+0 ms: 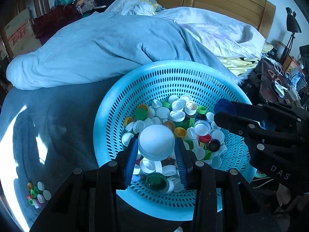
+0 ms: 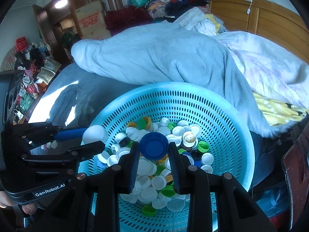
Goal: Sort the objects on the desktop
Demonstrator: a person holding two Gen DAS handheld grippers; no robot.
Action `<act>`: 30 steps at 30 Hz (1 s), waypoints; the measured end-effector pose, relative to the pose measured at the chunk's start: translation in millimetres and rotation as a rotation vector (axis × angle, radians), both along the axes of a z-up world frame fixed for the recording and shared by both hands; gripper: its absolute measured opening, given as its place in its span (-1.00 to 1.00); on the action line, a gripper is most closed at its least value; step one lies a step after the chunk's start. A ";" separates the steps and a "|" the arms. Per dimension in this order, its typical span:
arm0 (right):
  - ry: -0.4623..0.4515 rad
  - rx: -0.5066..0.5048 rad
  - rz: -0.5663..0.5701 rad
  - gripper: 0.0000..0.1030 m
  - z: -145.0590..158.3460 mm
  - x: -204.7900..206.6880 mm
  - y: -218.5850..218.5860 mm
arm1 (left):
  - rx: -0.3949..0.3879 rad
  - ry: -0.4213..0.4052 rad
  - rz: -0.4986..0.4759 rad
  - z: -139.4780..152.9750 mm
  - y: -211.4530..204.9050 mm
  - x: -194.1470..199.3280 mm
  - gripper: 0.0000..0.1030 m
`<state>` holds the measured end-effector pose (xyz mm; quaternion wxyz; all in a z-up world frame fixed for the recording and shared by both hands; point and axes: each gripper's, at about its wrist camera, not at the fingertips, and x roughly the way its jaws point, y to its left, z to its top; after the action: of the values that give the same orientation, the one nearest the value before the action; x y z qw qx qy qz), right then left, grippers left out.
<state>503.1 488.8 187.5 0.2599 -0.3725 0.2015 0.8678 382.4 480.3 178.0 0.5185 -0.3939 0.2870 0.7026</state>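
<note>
A light blue perforated basket sits on the bed and holds many loose bottle caps, white, green, yellow and red. My left gripper is shut on a large white cap, held above the pile; it also shows at the left of the right wrist view. My right gripper is shut on a dark blue cap over the basket; that blue cap shows at the right of the left wrist view.
A small group of caps lies on the blue sheet left of the basket. A rumpled blue duvet lies behind. A cluttered bedside table with a lamp stands at the right.
</note>
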 end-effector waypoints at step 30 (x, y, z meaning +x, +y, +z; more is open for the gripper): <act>0.135 0.072 0.418 0.79 12.2 -105.4 -165.2 | 0.134 0.168 0.558 -43.5 -246.9 -146.0 0.29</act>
<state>397.6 323.6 199.8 0.0734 -0.3376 0.1058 0.9324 236.4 233.4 134.6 0.3046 -0.3629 0.1628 0.8654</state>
